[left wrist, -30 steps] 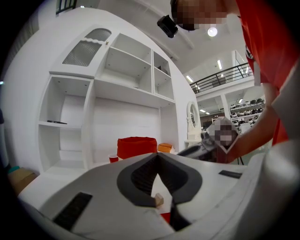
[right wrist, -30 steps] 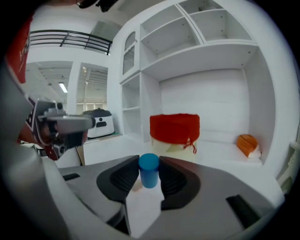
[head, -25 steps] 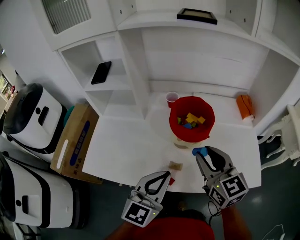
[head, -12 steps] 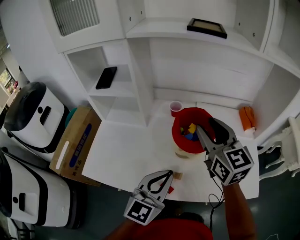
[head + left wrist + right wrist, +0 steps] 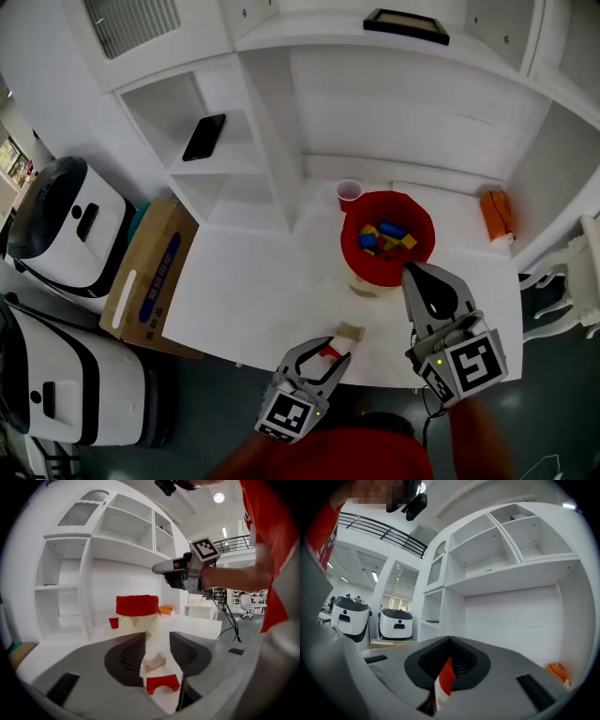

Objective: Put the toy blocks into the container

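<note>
The left claw (image 5: 158, 638) is opening. Its jaws stand half apart around a small red arch-shaped toy block (image 5: 162, 683), which lies on the white desk (image 5: 253, 291), and the pads do not press it. Just beyond lies a pale wooden arch block (image 5: 155, 662). The right claw (image 5: 411, 272), jaws together and empty, hovers near the round red container (image 5: 136, 605), where coloured blocks (image 5: 386, 236) already lie.

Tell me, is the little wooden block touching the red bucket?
Apart. The head view shows a strip of bare white table between the wooden block and the red bucket.
</note>
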The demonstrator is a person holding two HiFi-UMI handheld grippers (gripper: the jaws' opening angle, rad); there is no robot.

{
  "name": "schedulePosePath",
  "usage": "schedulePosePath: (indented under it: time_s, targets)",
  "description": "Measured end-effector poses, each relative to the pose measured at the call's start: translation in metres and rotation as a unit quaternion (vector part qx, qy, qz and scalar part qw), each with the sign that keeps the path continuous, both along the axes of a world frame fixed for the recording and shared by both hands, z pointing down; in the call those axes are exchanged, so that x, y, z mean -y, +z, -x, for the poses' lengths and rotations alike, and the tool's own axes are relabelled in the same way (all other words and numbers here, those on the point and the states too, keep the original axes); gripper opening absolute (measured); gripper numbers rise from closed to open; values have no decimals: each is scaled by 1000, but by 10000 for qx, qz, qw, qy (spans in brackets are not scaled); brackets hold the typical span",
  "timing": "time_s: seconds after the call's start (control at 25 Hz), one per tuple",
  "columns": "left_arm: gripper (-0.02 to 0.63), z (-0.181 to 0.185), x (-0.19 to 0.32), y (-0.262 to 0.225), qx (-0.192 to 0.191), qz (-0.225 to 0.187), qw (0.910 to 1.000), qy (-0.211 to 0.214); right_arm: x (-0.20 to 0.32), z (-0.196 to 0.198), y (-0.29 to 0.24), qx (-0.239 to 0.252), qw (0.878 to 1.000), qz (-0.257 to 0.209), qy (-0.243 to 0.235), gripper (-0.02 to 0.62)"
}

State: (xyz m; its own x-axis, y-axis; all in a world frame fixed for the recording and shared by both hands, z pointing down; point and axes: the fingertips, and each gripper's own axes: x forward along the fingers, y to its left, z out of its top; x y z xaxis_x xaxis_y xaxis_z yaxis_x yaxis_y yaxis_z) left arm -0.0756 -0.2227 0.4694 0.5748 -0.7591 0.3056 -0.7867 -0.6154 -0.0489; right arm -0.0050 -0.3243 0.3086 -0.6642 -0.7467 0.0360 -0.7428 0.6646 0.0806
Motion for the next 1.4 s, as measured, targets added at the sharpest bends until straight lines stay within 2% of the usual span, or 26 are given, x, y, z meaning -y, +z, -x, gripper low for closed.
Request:
schedulePosePath:
  time_s: [0.16,0.4,0.6,0.76,0.84,0.92,1.08,1.24,1.4]
  targets:
    - [287,1,-8,37,419,388,9984,-55,-14,-3,8,50,9999,96,-45,-11]
    - [360,-1,-13,88,833,1047,9909,-120,-30,-10,7,45,9999,107,-84,-11]
    - [371,-3,-11,111,984,1374,9855,-153,-40,-20,10,8,9999,132,-25,-11]
    - [373,-3,-7,118,1073,1451,9834,-179,-46,-28,13,-16,9999,160,23,-11]
    - [323,-2,-5,119,1166,1449,9823,-207,-48,-32,14,-22,9998,176,49,-11]
    - [316,0,-4,118,1144,1456,9824,-229,-49,-36,16,-17,9998,190,81,-11]
    - [316,-2,0,94,794,1223,9889,-297,-50,-40,21,-1,9996,255,119,-11]
    - [316,-13,16,14,96,444,9986,-266,-51,-42,32,57,9992,381,130,-11]
    - [316,-28,47,-73,-379,-326,9987,-99,-54,-42,45,116,9984,542,137,-11]
